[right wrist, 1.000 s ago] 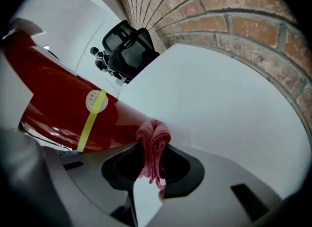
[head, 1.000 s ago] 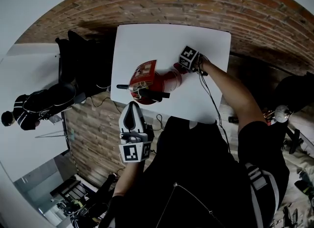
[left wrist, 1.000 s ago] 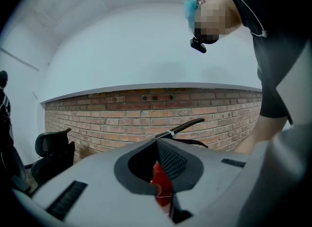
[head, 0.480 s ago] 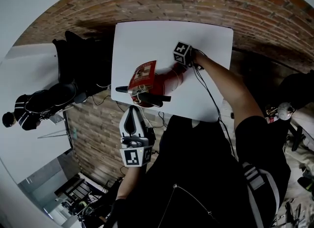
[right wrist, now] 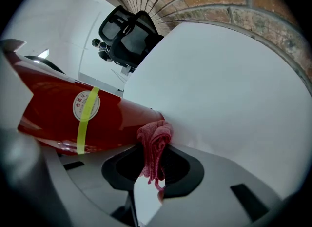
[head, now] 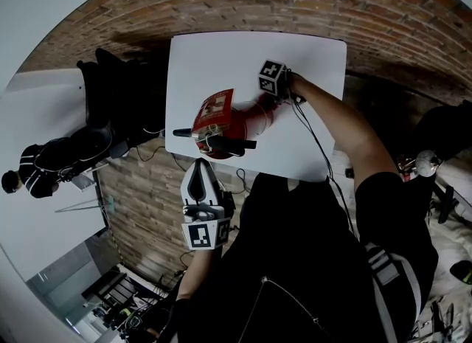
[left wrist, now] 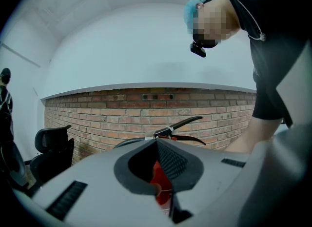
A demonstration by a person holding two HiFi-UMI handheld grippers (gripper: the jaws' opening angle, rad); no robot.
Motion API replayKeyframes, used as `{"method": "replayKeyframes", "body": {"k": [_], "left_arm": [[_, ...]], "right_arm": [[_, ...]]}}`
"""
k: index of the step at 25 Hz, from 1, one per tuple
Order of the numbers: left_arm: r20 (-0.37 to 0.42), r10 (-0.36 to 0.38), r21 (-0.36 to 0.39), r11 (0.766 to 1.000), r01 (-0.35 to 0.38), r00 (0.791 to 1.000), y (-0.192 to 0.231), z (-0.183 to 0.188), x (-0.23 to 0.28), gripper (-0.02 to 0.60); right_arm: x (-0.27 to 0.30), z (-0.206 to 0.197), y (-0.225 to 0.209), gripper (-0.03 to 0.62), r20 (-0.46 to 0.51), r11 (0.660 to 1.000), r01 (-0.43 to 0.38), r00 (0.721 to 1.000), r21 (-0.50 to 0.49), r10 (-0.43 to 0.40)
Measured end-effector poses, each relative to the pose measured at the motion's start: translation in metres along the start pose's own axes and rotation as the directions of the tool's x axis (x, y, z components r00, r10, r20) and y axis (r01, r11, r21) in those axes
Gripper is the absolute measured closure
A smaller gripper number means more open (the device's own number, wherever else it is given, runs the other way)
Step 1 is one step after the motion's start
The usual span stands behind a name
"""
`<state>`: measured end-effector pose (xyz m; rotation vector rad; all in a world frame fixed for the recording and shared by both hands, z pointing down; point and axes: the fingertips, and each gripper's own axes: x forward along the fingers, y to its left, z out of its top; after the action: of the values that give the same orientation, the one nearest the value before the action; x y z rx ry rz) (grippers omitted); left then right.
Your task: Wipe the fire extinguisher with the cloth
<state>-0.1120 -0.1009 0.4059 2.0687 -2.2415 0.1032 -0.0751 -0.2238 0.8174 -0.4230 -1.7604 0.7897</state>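
Observation:
A red fire extinguisher (head: 234,120) lies on its side on the white table (head: 221,57), its black handle (head: 225,142) toward the near edge. My right gripper (head: 262,102) is at the cylinder's far end, shut on a pink-red cloth (right wrist: 155,143) that is bunched against the red body (right wrist: 63,116). My left gripper (head: 200,164) hovers off the near table edge, shut and holding nothing, pointing at the handle (left wrist: 178,125). A sliver of the red body (left wrist: 161,184) shows past its jaws (left wrist: 157,142).
A black office chair (head: 110,102) stands left of the table. A brick wall (left wrist: 122,109) runs behind it. A person (head: 33,168) stands farther left. A cable trails along my right arm (head: 346,142).
My right gripper has slid a little up and to the left along the extinguisher's end with the cloth. The left gripper has stayed put.

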Motion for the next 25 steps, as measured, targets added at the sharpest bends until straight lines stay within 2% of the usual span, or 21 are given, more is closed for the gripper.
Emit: {"method": "replayKeyframes", "body": {"k": [13,25], "left_arm": [[0.034,-0.002,-0.004,1.000,0.002,0.999,-0.001,0.008,-0.005,0.571],[0.056,-0.021,-0.007,1.000,0.021,0.998,-0.006,0.014,-0.003,0.571]], "right_arm": [[-0.029,0.006,0.029,0.490,0.045,1.000,-0.026,0.999,0.010,0.025],[-0.063,0.016,0.068,0.490,0.107,0.998,-0.057,0.993,-0.026,0.059]]}}
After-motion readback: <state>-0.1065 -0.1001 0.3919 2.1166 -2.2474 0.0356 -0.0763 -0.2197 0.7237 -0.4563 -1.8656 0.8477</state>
